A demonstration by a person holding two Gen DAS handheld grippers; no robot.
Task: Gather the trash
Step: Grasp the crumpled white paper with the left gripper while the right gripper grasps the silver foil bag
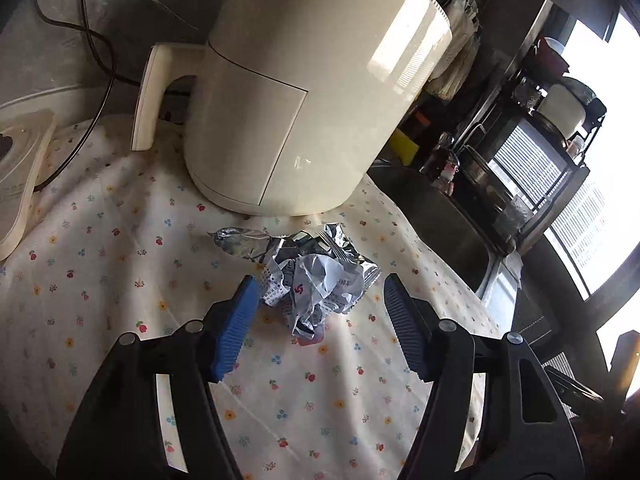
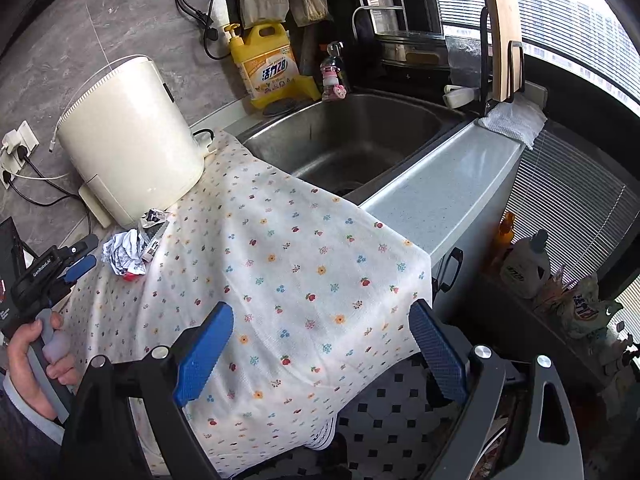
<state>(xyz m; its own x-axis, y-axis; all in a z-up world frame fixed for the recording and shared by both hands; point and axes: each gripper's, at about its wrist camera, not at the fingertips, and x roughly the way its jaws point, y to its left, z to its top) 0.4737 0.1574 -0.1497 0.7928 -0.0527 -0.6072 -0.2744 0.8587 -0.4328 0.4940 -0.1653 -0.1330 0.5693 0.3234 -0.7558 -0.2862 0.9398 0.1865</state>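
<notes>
A pile of crumpled trash (image 1: pixel 316 276), white printed paper and silver foil wrappers, lies on the flowered tablecloth (image 1: pixel 120 264) in front of a cream appliance (image 1: pixel 304 92). My left gripper (image 1: pixel 320 292) is open, its blue fingers on either side of the near part of the pile, the left fingertip close to the paper. In the right wrist view the trash (image 2: pixel 128 252) lies at far left beside the appliance (image 2: pixel 128 140), with the left gripper (image 2: pixel 80 260) next to it. My right gripper (image 2: pixel 320 320) is open and empty above the cloth's front corner.
A steel sink (image 2: pixel 352 140) lies right of the cloth, with a yellow detergent bottle (image 2: pixel 266 64) and a small pink bottle (image 2: pixel 334 80) behind it. Cables and wall sockets (image 2: pixel 16 152) are at the left. A cutting board (image 2: pixel 504 32) and dish rack stand by the window.
</notes>
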